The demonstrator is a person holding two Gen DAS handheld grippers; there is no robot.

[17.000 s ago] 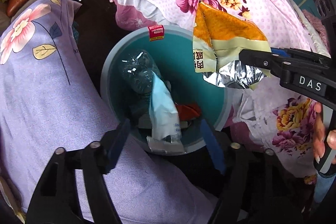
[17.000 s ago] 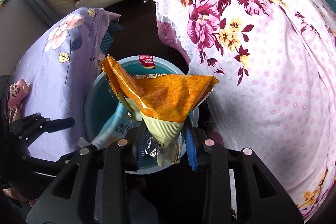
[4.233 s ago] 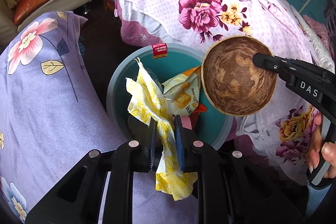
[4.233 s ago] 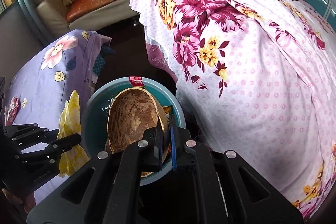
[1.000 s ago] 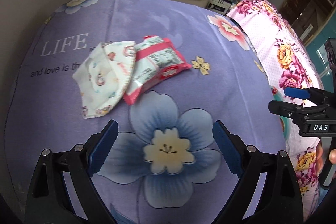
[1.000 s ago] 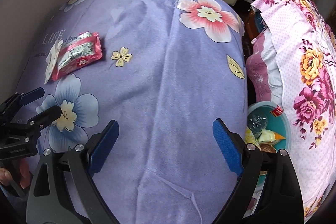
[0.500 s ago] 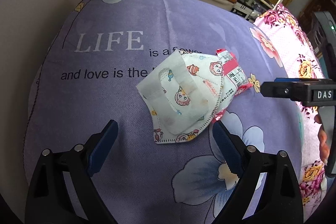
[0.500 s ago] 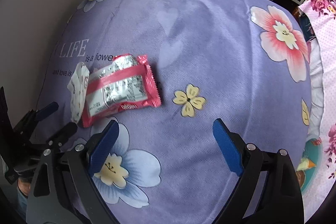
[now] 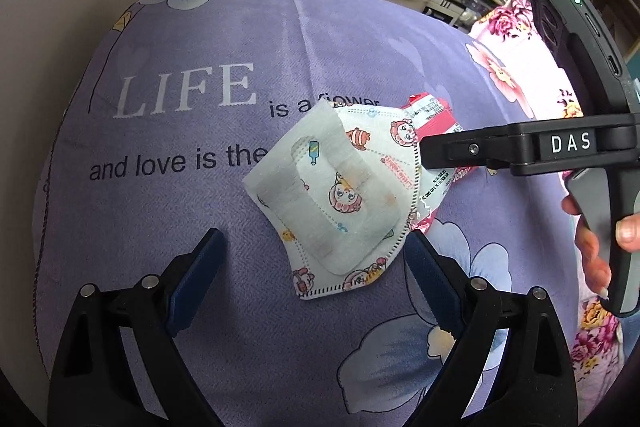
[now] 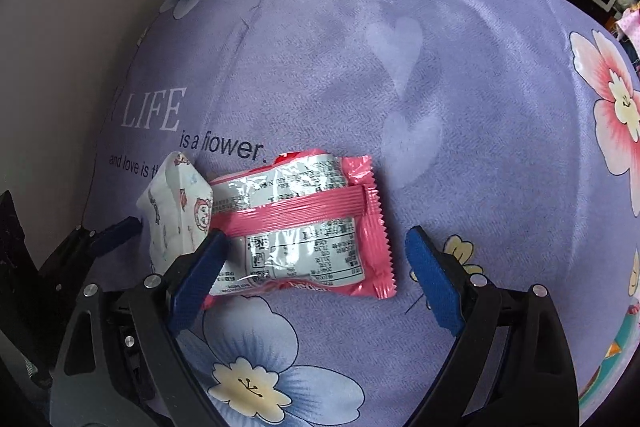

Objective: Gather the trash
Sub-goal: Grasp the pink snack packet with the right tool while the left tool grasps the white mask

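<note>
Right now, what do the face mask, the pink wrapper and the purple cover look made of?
Face mask: looks like soft nonwoven fabric, matte white with cartoon prints; stitched dotted edge and a folded panel. Pink wrapper: thin plastic film, glossy, with crinkled silver panels that glare and serrated sealed ends; possibly foil-lined. Purple cover: woven cloth, matte, with a fine herringbone texture and printed flowers and lettering.
</note>
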